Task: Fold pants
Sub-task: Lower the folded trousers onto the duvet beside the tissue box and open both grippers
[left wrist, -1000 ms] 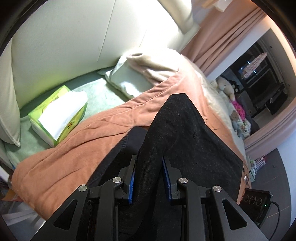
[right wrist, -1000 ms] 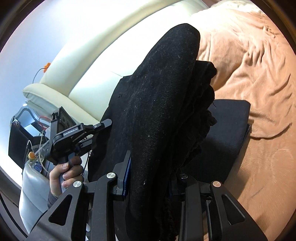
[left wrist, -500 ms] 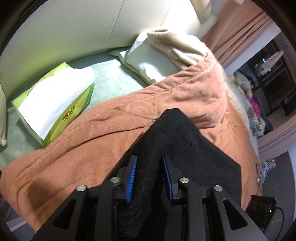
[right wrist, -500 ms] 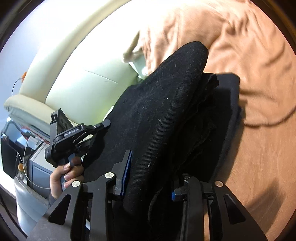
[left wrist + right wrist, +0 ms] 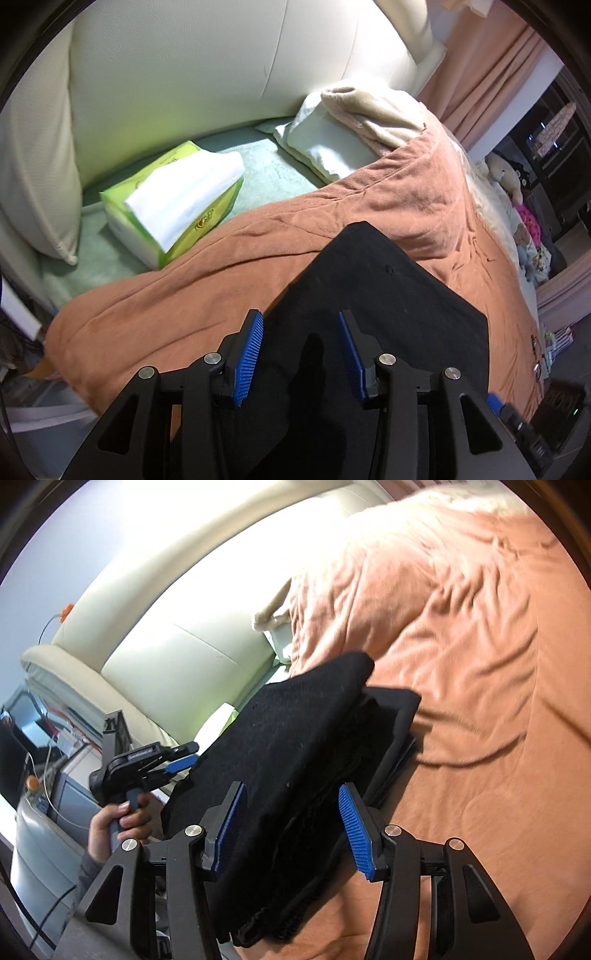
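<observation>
The near part of the folded black fabric pants (image 5: 388, 306) is cut off by the lower edge of the left wrist view and covered by the black left gripper (image 5: 301, 350). In the right wrist view, the lower layers of the pants (image 5: 295, 768) are lost in shadow. The small objects (image 5: 524, 229) at the right edge cannot be identified. The person's hand (image 5: 114, 823) is partly hidden behind the gripper frame.

A cream padded headboard (image 5: 207, 66) is backing the bed; an orange blanket (image 5: 461, 635) is covering it; pink curtains (image 5: 491, 74) are hanging alongside.
</observation>
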### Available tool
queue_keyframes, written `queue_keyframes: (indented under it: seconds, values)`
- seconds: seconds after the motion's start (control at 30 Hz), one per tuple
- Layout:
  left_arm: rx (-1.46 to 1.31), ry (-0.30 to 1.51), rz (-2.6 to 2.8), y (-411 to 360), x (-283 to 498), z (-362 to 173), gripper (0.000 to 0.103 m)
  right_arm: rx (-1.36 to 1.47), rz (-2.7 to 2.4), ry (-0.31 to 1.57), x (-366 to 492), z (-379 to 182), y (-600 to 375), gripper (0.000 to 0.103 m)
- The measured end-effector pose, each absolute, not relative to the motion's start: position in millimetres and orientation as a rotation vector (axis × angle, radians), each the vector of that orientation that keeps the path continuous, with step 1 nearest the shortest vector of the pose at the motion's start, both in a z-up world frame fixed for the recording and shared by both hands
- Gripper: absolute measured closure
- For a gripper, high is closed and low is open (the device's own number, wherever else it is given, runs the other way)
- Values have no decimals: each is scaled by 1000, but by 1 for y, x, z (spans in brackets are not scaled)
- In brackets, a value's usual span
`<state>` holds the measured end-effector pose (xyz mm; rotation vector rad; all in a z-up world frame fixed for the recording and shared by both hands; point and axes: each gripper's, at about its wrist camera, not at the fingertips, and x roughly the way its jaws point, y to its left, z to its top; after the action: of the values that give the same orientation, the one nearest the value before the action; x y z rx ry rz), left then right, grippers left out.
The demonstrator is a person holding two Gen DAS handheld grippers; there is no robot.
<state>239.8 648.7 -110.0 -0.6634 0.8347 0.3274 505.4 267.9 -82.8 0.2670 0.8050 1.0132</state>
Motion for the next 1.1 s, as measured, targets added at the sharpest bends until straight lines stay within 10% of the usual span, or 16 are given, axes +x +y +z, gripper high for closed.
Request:
queue_keyframes:
  seconds: [0.73, 0.9, 1.1]
  values:
    - [-471, 975, 400, 597, 225, -139, 60, -272, 1083, 643, 518, -70, 377, 53]
    - [-433, 996, 466, 598, 222, -146, 84, -327, 1075, 651, 523, -84, 387, 53]
    - [-419, 971, 465, 585, 214, -138, 83, -363, 1048, 647, 514, -95, 378, 53]
